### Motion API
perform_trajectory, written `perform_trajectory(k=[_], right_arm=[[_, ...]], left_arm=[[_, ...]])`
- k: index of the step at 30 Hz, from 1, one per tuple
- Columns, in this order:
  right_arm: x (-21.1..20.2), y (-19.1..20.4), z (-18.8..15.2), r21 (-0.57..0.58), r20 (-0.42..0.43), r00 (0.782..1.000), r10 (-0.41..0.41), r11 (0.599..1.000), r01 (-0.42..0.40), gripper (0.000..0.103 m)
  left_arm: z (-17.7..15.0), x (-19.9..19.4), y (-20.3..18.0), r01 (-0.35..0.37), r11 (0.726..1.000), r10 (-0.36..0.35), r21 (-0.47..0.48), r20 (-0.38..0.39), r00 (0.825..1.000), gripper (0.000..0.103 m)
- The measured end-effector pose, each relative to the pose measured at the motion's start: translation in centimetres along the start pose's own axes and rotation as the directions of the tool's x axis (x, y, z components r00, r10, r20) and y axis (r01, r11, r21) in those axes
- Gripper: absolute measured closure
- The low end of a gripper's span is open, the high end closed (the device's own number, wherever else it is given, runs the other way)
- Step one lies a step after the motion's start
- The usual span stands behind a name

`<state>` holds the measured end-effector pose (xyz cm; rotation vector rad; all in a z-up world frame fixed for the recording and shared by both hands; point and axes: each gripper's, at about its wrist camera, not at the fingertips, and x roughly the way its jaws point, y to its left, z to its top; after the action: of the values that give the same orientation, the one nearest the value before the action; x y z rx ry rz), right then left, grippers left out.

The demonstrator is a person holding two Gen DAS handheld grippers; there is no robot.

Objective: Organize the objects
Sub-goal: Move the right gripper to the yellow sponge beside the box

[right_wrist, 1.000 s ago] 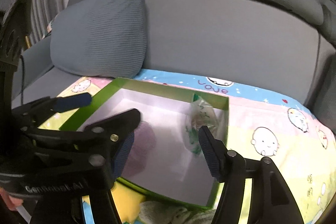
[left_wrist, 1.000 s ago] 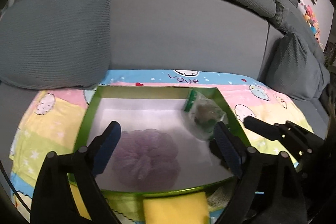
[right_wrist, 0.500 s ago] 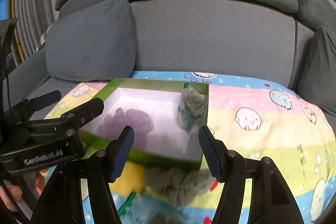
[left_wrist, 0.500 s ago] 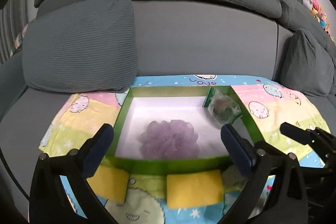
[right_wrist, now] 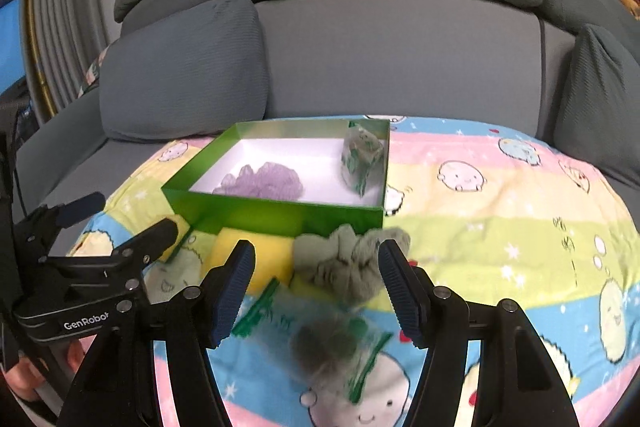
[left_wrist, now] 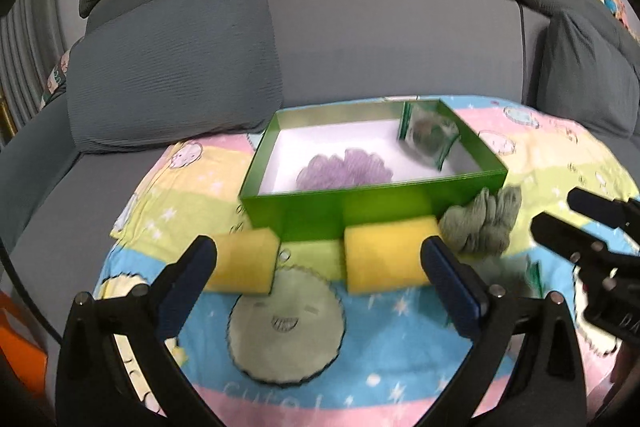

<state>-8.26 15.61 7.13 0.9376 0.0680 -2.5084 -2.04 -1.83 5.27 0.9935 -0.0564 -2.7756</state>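
Sponges [left_wrist: 384, 254] sit mid-frame, long side across, between our left gripper's [left_wrist: 318, 259] wide-open, empty fingers; our right gripper [right_wrist: 316, 267] is half-open, empty.

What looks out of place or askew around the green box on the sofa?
Nothing is spilled or damaged. Inside the green box, the clear packet leans tilted against the right wall rather than lying flat. Two yellow sponges, a green cloth and another packet lie loose outside.
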Motion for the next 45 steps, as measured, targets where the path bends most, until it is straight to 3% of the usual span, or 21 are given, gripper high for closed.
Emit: perform_trajectory(k=[8,13,18,23,30,35,41,45], right_arm=[[-1.6,1.9,-2.9,-0.052,0.027,0.989,0.143,0.989,-0.141,0.038],[-1.2,5.0,-4.3,-0.119,0.000,0.957,0.291,0.950,-0.289,0.038],[0.7,9.1,-5.3,-0.209,-0.075,0.926,0.370,0.902,-0.377,0.038],[3.9,12.2,-5.2,-0.285,-0.148,0.913,0.380,0.868,-0.408,0.038],[8.2,15.0,-4.7,-0.359,-0.187,0.919,0.347,0.847,-0.393,0.038],[9.8,16.7,-4.1,-0.426,-0.189,0.925,0.329,0.821,-0.379,0.040],[11.7,16.8,-3.3,-0.411,-0.205,0.928,0.313,0.832,-0.371,0.044],[12.7,16.7,-3.0,-0.402,-0.217,0.928,0.302,0.839,-0.366,0.048]], left_arm=[[-2.3,-0.8,2.4,-0.062,0.998,0.063,0.013,-0.021,0.998,0.001],[-3.2,0.2,5.6,-0.067,0.997,0.064,-0.048,-0.069,0.996,0.001],[-4.0,2.5,8.2,-0.075,0.989,0.057,-0.129,-0.137,0.989,0.004],[-4.7,4.8,10.6,-0.046,0.974,0.014,-0.221,-0.147,0.989,0.009],[-4.3,6.6,12.1,0.000,0.966,-0.038,-0.260,-0.141,0.989,0.012],[-4.4,8.6,14.2,0.077,0.941,-0.133,-0.330,-0.150,0.980,0.018],[-4.4,10.0,15.5,0.170,0.902,-0.236,-0.396,-0.124,0.964,0.026],[-4.5,11.0,15.2,0.194,0.896,-0.270,-0.399,-0.142,0.952,0.032]])
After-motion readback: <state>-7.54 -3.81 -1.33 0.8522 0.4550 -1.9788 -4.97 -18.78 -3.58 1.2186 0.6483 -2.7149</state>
